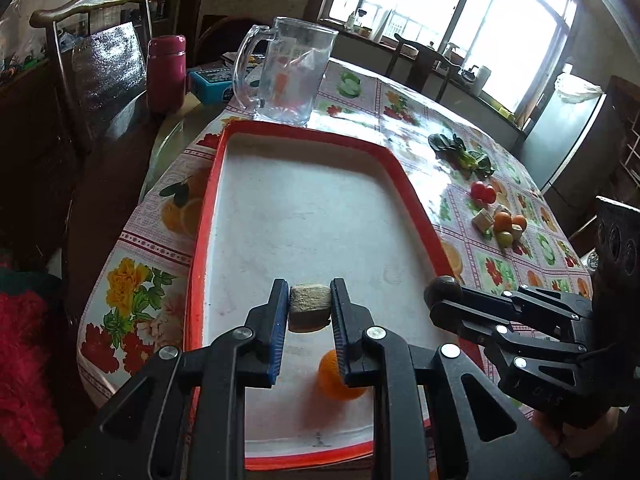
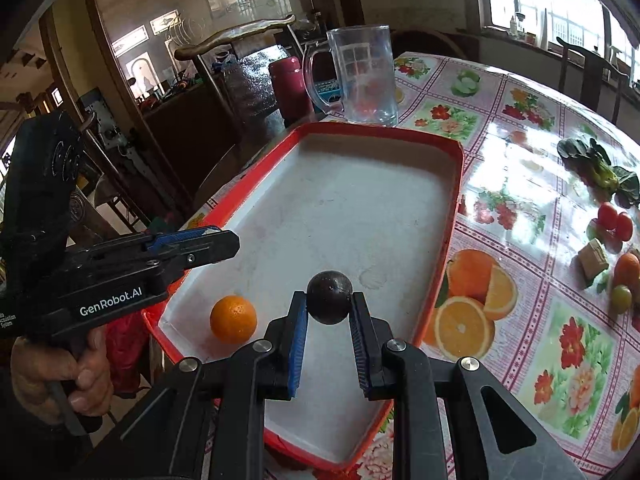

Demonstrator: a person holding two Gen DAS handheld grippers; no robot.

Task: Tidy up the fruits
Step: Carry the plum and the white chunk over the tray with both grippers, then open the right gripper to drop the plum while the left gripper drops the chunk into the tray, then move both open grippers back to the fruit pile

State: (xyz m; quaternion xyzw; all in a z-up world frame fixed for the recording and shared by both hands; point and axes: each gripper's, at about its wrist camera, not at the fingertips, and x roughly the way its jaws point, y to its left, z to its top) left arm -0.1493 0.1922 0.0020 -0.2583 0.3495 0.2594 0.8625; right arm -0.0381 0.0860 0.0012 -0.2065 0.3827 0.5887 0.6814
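Note:
A red-rimmed white tray (image 1: 416,204) (image 2: 454,216) lies on the flowered tablecloth, with one orange (image 1: 338,382) (image 2: 233,319) in its near end. My left gripper (image 1: 310,306) is shut on a tan, rough-sided chunk (image 1: 310,307), held just above the tray's near part. My right gripper (image 2: 330,308) is shut on a dark round fruit (image 2: 330,297) (image 1: 442,286) over the tray's near right side. In the right wrist view the left gripper (image 2: 228,242) reaches in side-on from the left over the tray's rim, and its chunk is hidden.
To the tray's right on the cloth lie leafy greens (image 1: 460,154) (image 2: 596,168), two tomatoes (image 1: 482,192) (image 2: 616,220), a tan block (image 2: 594,260), small oranges (image 1: 508,222) and a green fruit (image 2: 621,298). A glass mug (image 1: 288,76) stands behind the tray, with a red flask (image 1: 166,74) and a chair to its left.

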